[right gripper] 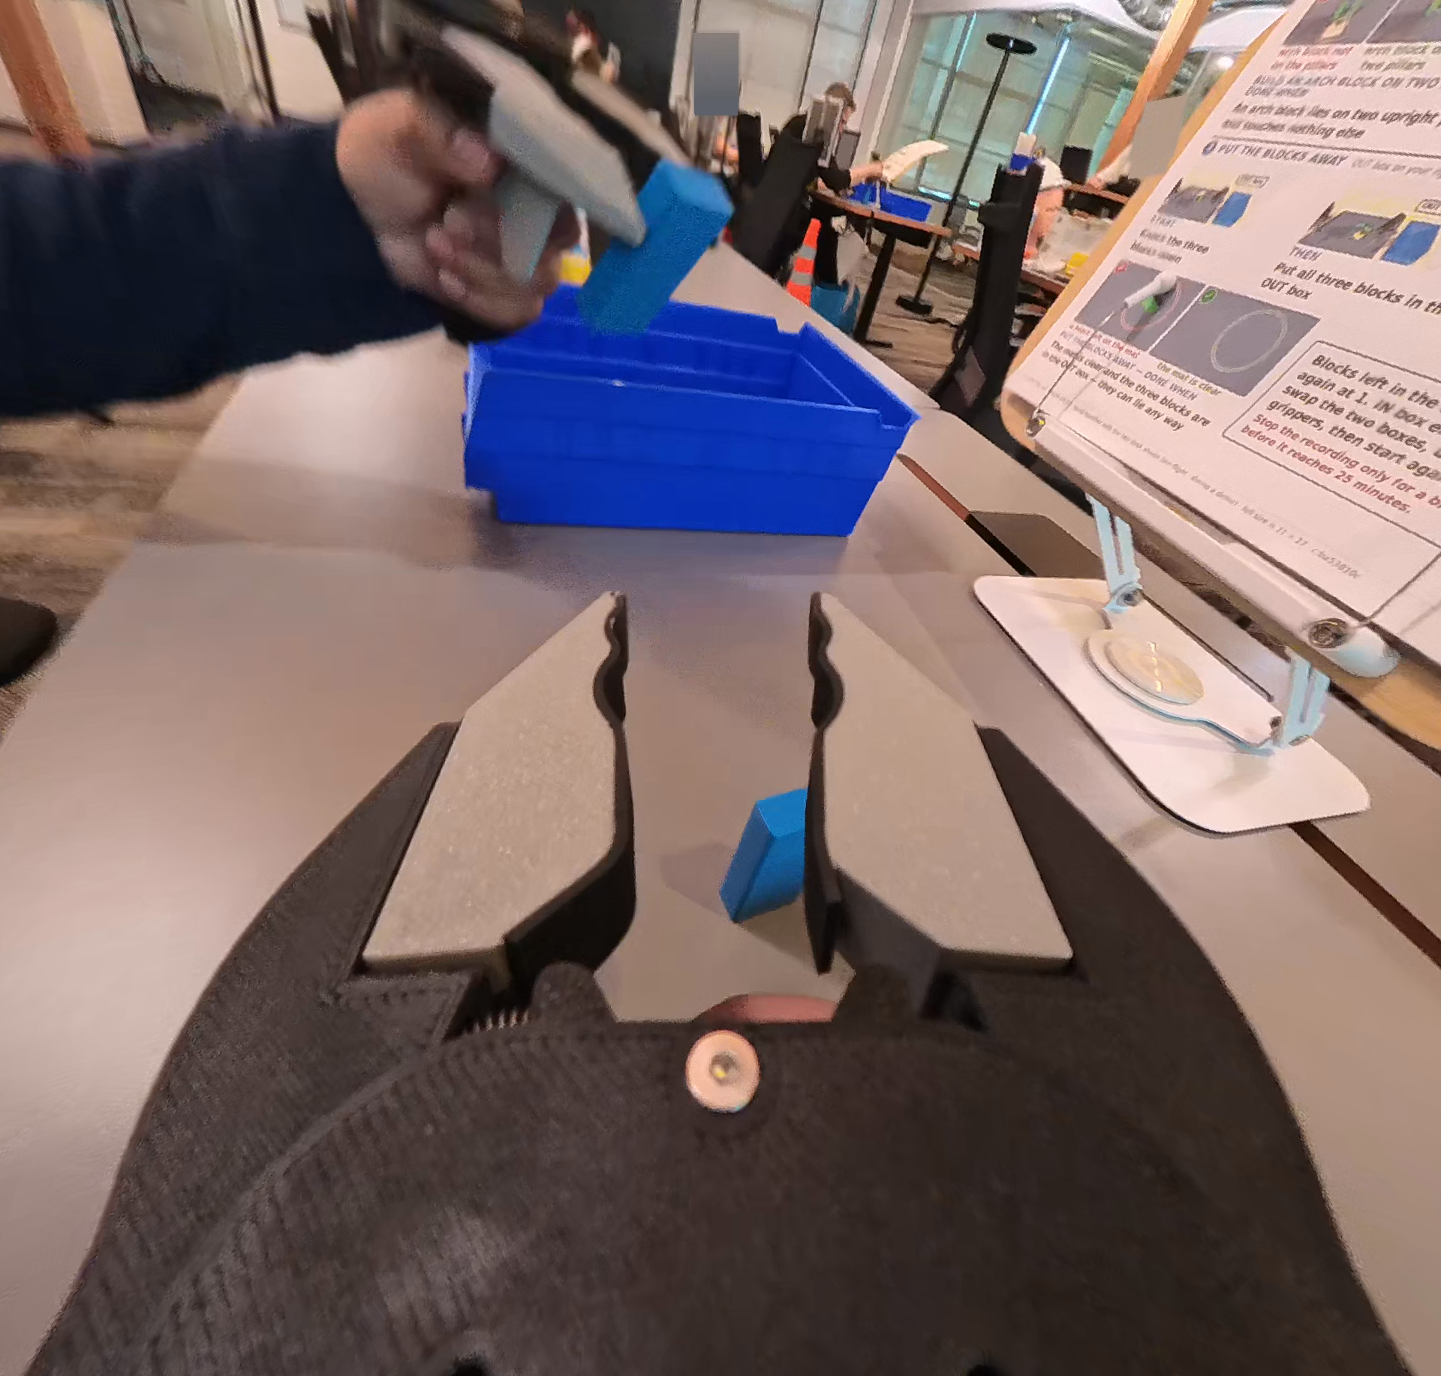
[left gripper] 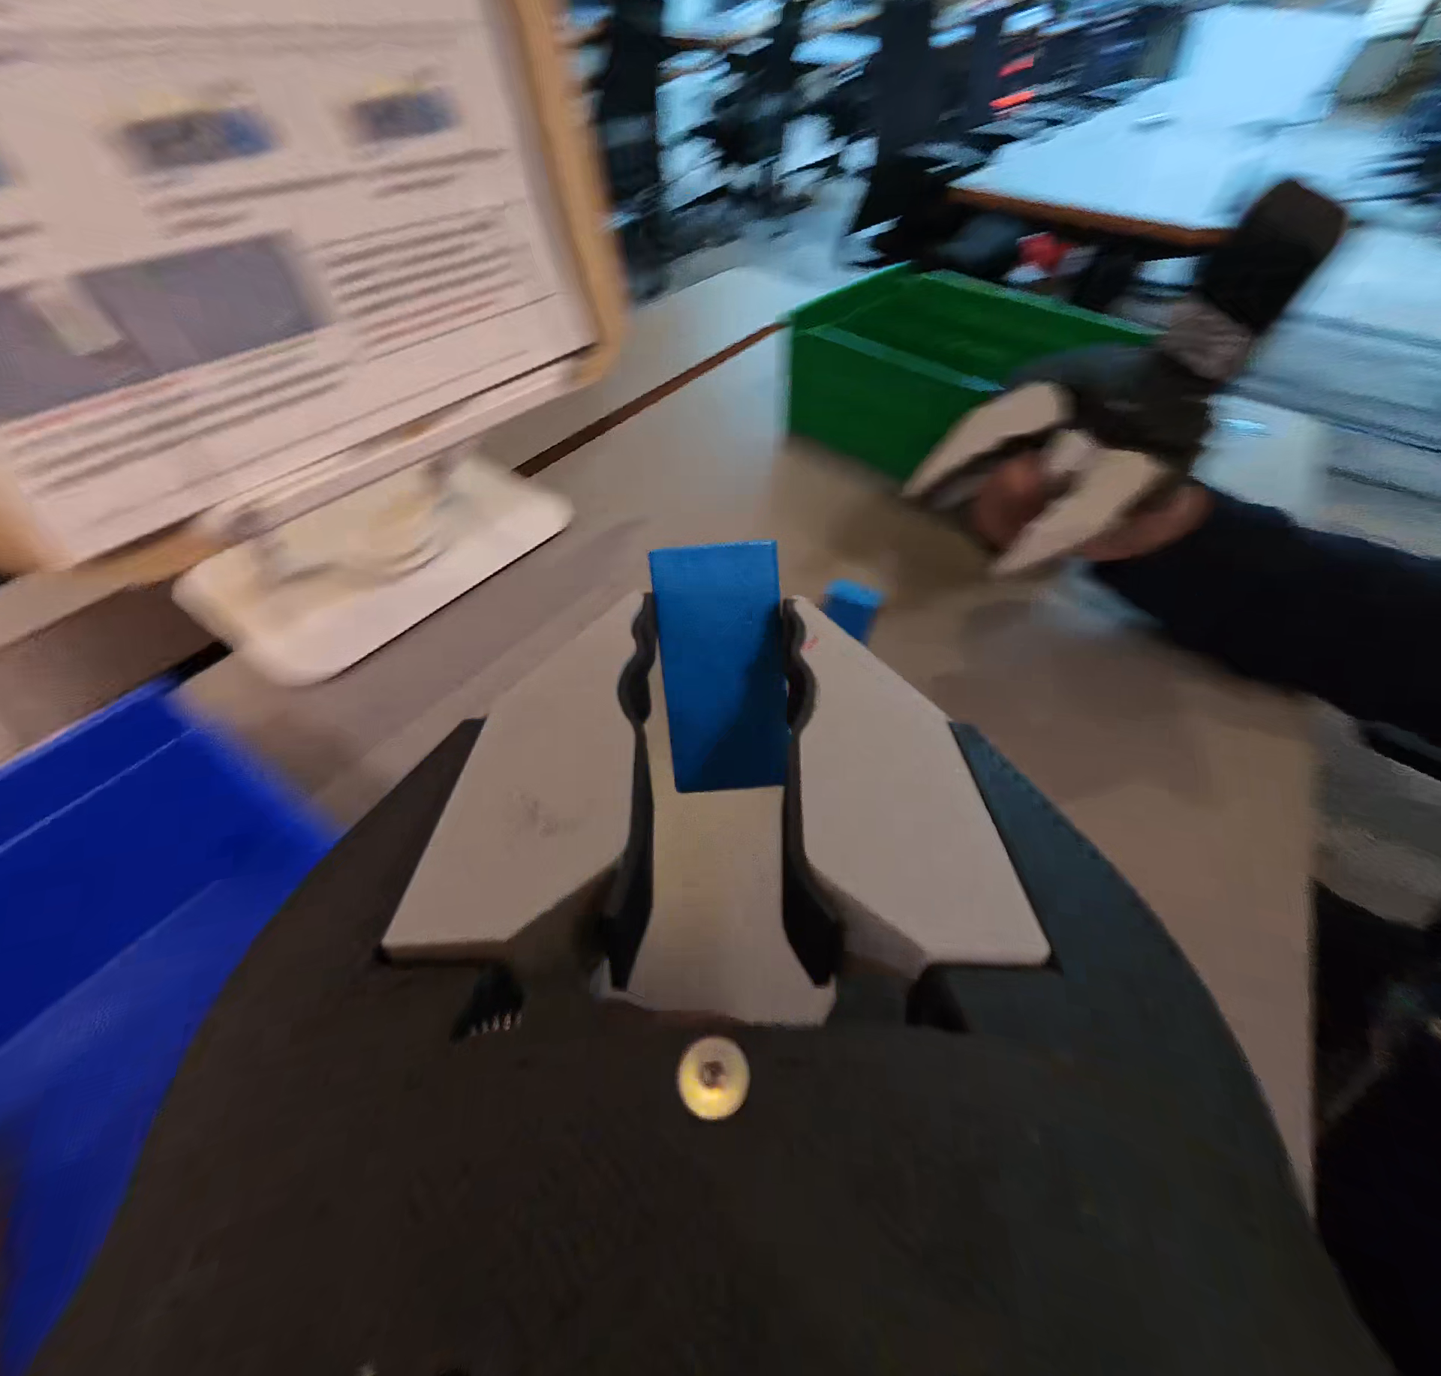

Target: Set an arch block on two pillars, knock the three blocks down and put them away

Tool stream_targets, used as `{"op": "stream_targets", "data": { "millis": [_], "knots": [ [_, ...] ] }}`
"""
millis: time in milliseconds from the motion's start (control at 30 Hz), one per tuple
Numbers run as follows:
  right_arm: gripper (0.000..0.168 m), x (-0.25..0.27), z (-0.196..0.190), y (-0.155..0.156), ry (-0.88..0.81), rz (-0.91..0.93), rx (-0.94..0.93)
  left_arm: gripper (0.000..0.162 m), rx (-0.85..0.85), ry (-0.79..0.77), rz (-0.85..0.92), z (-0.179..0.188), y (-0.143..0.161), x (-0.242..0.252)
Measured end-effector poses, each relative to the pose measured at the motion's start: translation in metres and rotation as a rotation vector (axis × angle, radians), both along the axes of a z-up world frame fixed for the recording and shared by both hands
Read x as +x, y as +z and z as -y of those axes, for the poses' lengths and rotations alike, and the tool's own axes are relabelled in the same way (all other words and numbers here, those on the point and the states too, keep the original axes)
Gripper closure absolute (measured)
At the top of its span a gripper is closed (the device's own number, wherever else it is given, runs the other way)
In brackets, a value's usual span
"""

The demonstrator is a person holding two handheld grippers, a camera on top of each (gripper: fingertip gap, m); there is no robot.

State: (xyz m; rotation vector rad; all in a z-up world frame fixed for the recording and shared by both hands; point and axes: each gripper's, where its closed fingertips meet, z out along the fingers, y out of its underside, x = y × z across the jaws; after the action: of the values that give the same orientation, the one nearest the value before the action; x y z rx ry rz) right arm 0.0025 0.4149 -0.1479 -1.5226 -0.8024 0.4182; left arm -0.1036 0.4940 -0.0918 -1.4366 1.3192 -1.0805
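Note:
My left gripper (left gripper: 716,621) is shut on a long blue pillar block (left gripper: 721,668) and holds it in the air; the right wrist view shows that gripper (right gripper: 624,208) with the block (right gripper: 651,251) above the blue box (right gripper: 670,426). My right gripper (right gripper: 716,641) is open and empty, low over the grey table. A second blue block (right gripper: 768,855) lies on the table between its fingers, close to the right finger (right gripper: 912,793). This block also shows in the left wrist view (left gripper: 854,606), with the right gripper (left gripper: 1037,473) beyond it.
A green box (left gripper: 881,380) stands at the table's far side in the left wrist view. An instruction board on a white stand (right gripper: 1170,715) sits at the right of the table. The blue box's near wall (left gripper: 117,832) is at my left. People and desks fill the room behind. There is about 15 centimetres between the tips of the two grippers.

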Motion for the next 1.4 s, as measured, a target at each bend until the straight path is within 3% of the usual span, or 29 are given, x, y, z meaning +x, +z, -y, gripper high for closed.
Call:
{"op": "stream_targets", "data": {
  "millis": [167,233,467,633,867,1400],
  "knots": [
    [0.123,-0.003,0.016,0.027,0.136,-0.234,-0.044,0.132,0.008,-0.254,0.144,0.065,-0.013,0.037],
    [0.123,-0.006,0.021,0.035,0.185,-0.297,-0.057,0.132,-0.014,-0.272,0.17,0.075,-0.02,0.048],
    [0.123,-0.025,0.027,0.03,0.247,-0.287,-0.092,0.132,-0.047,-0.371,0.221,0.102,-0.037,0.066],
    [0.139,-0.041,0.028,0.017,0.28,-0.232,-0.11,0.132,-0.087,-0.401,0.213,0.109,-0.048,0.069],
    [0.147,-0.043,0.025,0.016,0.261,-0.234,-0.111,0.132,-0.091,-0.388,0.209,0.106,-0.054,0.07],
    [0.148,-0.046,0.017,0.006,0.22,-0.204,-0.135,0.133,-0.068,-0.354,0.139,0.099,-0.068,0.071]
  ]
}}
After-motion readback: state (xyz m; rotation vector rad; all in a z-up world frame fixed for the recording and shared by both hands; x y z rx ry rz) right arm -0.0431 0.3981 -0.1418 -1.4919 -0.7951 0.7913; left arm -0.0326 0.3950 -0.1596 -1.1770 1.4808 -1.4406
